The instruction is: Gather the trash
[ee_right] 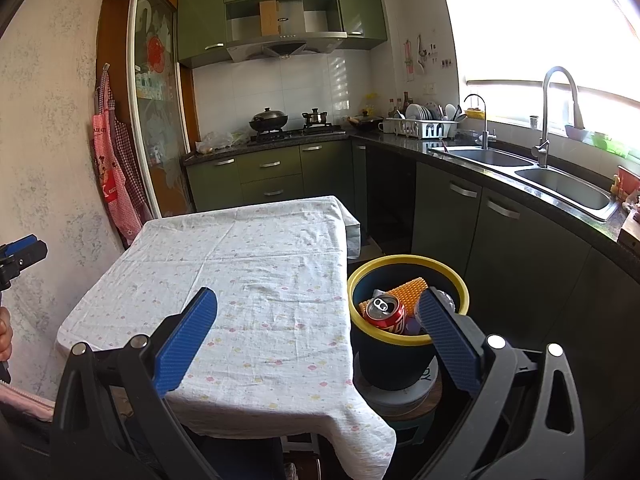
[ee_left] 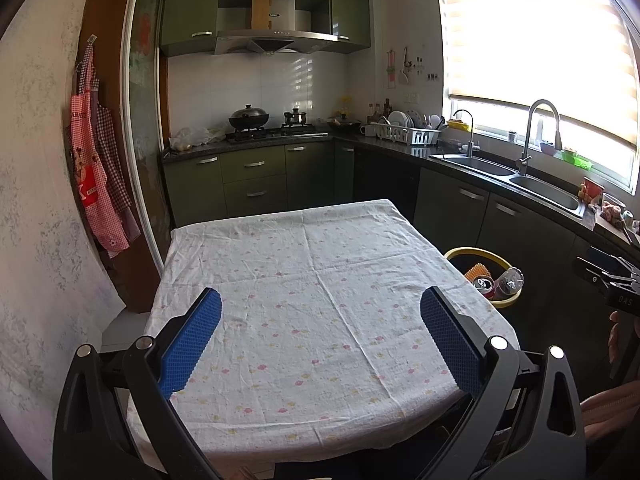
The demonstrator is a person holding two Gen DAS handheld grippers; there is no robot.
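Trash sits inside a dark bin (ee_right: 394,360) with a yellow rim, standing just beside the right edge of the desk (ee_right: 248,280): a red soda can (ee_right: 386,314) near the front, an orange bumpy piece (ee_right: 408,292) behind it, and a clear crumpled plastic item (ee_left: 510,280) on the right side. The bin rests on a round stool (ee_right: 400,400). A white cloth with small pink and yellow prints covers the desk. The left gripper (ee_left: 320,336) is released, its blue pads spread wide above the near part of the cloth, grasping nothing. The right gripper (ee_right: 316,336) is likewise released and empty, one pad over the cloth and the other over the bin's near rim. Far behind, green cabinets (ee_left: 256,180) and a double sink (ee_right: 560,180) line the kitchen walls.
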